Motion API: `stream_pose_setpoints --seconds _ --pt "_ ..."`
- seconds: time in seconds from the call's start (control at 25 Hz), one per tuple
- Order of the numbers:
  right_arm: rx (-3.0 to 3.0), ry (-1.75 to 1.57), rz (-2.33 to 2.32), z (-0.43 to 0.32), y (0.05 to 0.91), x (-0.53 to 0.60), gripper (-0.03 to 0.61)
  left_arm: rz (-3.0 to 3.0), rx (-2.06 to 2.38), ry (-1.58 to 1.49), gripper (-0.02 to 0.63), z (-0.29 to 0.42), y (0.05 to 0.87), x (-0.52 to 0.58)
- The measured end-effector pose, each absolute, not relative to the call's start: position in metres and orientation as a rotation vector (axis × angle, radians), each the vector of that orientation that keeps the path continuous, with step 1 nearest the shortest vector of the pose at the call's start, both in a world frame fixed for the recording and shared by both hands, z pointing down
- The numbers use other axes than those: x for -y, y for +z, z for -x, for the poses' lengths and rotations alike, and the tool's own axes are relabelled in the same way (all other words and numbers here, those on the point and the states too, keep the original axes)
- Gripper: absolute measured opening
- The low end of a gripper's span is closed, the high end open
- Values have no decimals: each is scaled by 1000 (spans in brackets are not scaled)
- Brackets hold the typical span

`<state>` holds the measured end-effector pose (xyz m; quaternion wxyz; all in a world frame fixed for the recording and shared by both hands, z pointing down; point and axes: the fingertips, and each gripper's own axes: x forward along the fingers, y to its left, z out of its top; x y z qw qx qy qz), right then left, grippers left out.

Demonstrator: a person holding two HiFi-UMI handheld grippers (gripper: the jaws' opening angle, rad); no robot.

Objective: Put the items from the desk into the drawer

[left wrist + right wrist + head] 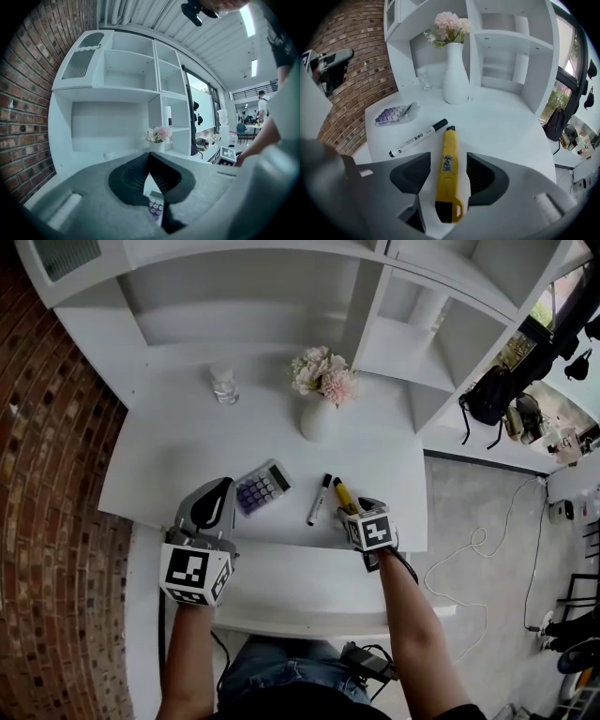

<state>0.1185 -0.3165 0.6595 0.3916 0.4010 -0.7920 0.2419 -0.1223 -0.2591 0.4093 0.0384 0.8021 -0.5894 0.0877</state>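
The right gripper (pixel 449 180) stood partly open astride the yellow knife (pixel 449 150) near the desk's (pixel 187 456) near edge, with its pads clear of it. The left gripper (pixel 149 157) was closed and empty beside the calculator (pixel 262 489). A marker (pixel 319 500) lay between calculator and knife.

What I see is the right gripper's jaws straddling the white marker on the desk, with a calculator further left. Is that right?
Not quite. The right gripper has its open jaws either side of the yellow utility knife, not the white marker, which lies just left of it. The right gripper view shows this. They do lie on the desk, with the calculator further left.
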Motion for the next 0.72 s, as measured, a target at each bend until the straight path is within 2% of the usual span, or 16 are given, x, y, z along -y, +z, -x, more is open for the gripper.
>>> stream_pose_setpoints --seconds 0.32,0.36,0.4,0.72 --pt "2031 645 -970 -113 657 318 222 -2445 1806 295 0 127 416 261" --pt "2019 644 -970 -116 660 317 158 -2444 1805 298 0 126 417 261" --pt "2005 644 -969 -119 664 316 140 -2444 1803 302 0 126 418 261" --pt "1963 598 -998 -125 660 313 137 -2450 1799 308 0 124 415 257"
